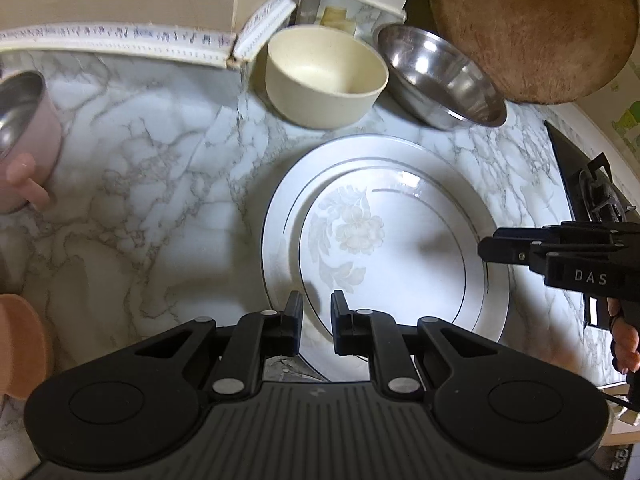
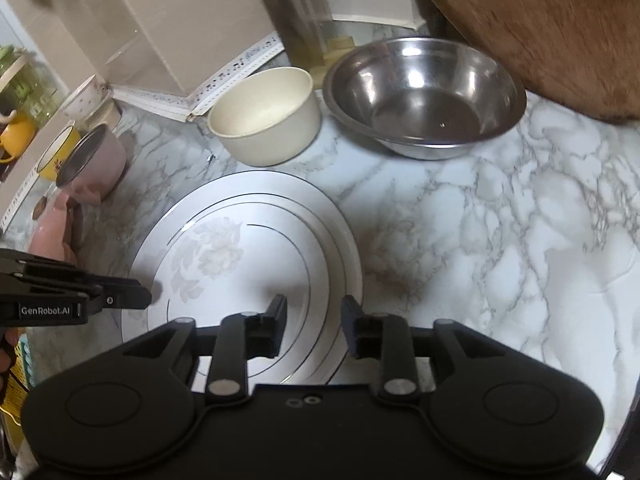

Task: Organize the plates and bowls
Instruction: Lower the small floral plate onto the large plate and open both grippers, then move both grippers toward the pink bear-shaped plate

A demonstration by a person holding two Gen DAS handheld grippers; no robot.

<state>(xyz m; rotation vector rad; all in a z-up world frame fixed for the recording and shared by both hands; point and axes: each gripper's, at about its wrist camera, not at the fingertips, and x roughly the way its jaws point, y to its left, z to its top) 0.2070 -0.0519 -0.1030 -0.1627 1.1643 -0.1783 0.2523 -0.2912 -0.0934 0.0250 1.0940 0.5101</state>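
Your right tongs (image 2: pixel 314 326) hang apart above the stacked plates (image 2: pixel 256 276); left tongs (image 1: pixel 316 322) nearly together, empty, plates nested to save desk (image 2: pixel 480 240) room.

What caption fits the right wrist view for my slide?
Right gripper open over stacked white plates; cream bowl and steel bowl behind, on a marble counter.

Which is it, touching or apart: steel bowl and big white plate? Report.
Apart. The right wrist view shows bare marble counter between the steel bowl and the big white plate.
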